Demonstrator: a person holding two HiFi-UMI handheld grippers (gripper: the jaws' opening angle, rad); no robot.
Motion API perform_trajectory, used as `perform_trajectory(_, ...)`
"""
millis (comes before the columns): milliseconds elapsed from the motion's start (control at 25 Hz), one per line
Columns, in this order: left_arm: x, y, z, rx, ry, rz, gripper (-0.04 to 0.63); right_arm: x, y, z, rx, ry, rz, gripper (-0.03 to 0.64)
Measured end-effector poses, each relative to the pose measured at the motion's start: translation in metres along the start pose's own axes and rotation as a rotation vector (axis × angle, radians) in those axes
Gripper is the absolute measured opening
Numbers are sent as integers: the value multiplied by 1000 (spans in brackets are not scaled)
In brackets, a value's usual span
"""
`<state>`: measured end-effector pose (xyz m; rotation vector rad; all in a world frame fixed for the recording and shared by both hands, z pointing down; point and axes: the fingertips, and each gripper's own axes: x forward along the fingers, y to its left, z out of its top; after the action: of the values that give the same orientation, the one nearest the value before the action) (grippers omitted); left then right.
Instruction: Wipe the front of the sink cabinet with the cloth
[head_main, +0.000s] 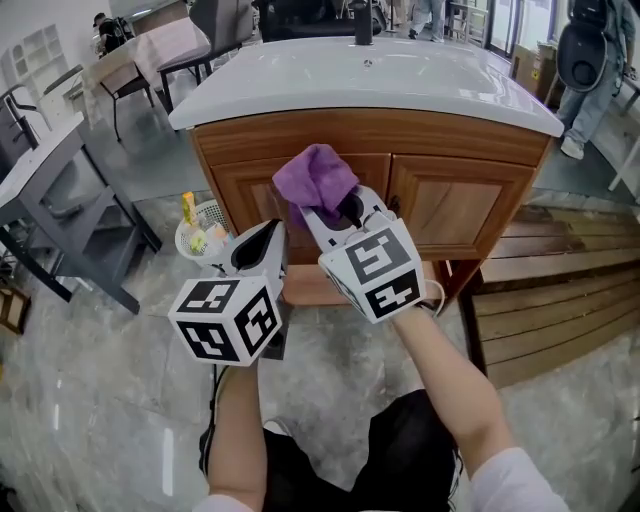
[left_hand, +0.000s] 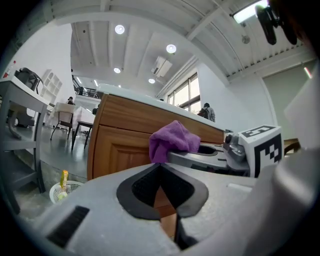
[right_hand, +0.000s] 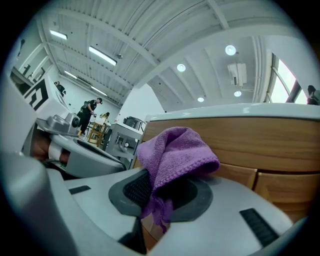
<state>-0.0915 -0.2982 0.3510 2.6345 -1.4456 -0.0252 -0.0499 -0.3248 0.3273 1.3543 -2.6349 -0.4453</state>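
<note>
Closest to me, my two forearms reach forward from the bottom of the head view. The left gripper (head_main: 264, 243) sits low and left, its marker cube (head_main: 225, 320) facing up at me. In its own view the left gripper (left_hand: 160, 169) has its dark pads (left_hand: 142, 192) drawn together to a point, with nothing caught between them.

Just beside it and a little further forward, the right gripper (head_main: 332, 208) is clamped on the purple cloth (head_main: 315, 176). In the right gripper view the jaws of the right gripper (right_hand: 156, 196) pinch a fold of the cloth (right_hand: 176, 154). Most of the fabric bunches up above the pads, and a frayed corner hangs down through the gap.

The bunched cloth is held up at the front of the sink cabinet (head_main: 455, 205), over the upper part of the left door. From the left gripper view the cloth (left_hand: 172, 141) sits right in front of the wooden panel, but I cannot tell whether it presses on the wood.

On the floor to the left of the cabinet stands a small white basket (head_main: 186, 240) with a few items in it. To the right lie wooden boards (head_main: 560, 290) on the pale marbled floor (head_main: 90, 400).

Above the wood, the white sink top (head_main: 370, 80) spreads wide, with a dark faucet (head_main: 362, 22) at its far edge. Further off, a grey table (head_main: 55, 190) stands to the left, a chair (head_main: 120, 80) behind it, and a person (head_main: 590, 60) stands at the far right.
</note>
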Motion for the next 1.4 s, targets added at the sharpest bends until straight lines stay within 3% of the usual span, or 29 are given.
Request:
perform_trajectory(640, 50, -82, -24, 28, 46, -204, 5, -82, -84, -14, -6, 55, -203, 72)
perform_trajectory(1400, 89, -152, -43, 3, 51, -348, 5, -180, -190, -66, -19, 197, -490, 72)
